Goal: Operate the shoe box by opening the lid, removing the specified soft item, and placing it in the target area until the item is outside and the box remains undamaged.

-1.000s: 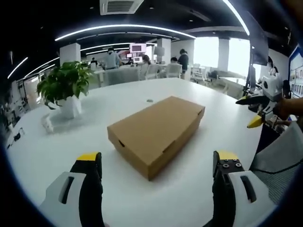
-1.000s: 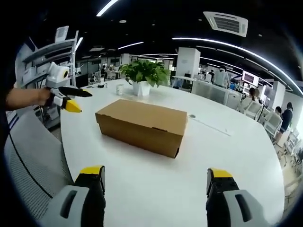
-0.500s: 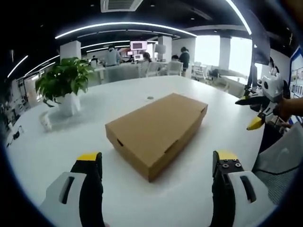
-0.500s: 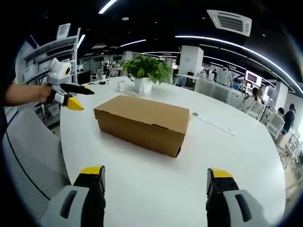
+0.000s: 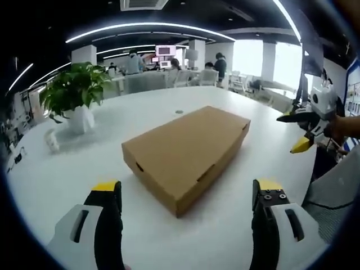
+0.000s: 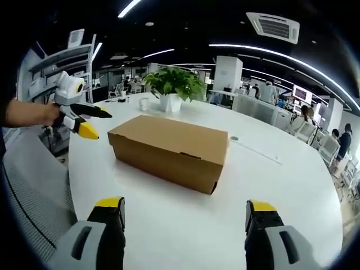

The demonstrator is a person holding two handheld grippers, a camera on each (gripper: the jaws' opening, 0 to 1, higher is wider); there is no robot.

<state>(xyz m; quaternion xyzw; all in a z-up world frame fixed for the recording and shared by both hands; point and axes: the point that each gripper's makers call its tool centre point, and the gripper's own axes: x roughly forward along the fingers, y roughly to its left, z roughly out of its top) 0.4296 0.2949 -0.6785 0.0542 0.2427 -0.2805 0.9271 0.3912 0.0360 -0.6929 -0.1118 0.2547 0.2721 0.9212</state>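
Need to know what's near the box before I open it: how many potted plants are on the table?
1. A potted plant stands on the white table beyond the closed shoe box; the right gripper view shows it behind the box too.

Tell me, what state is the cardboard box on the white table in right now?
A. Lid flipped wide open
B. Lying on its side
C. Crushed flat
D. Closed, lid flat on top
D: the cardboard box sits upright on the white table with its lid flat and shut, neither gripper touching it.

Closed cardboard shoe box (image 5: pixel 185 153) on white table (image 5: pixel 135 115), beyond wide-apart left gripper (image 5: pixel 187 194) jaws.
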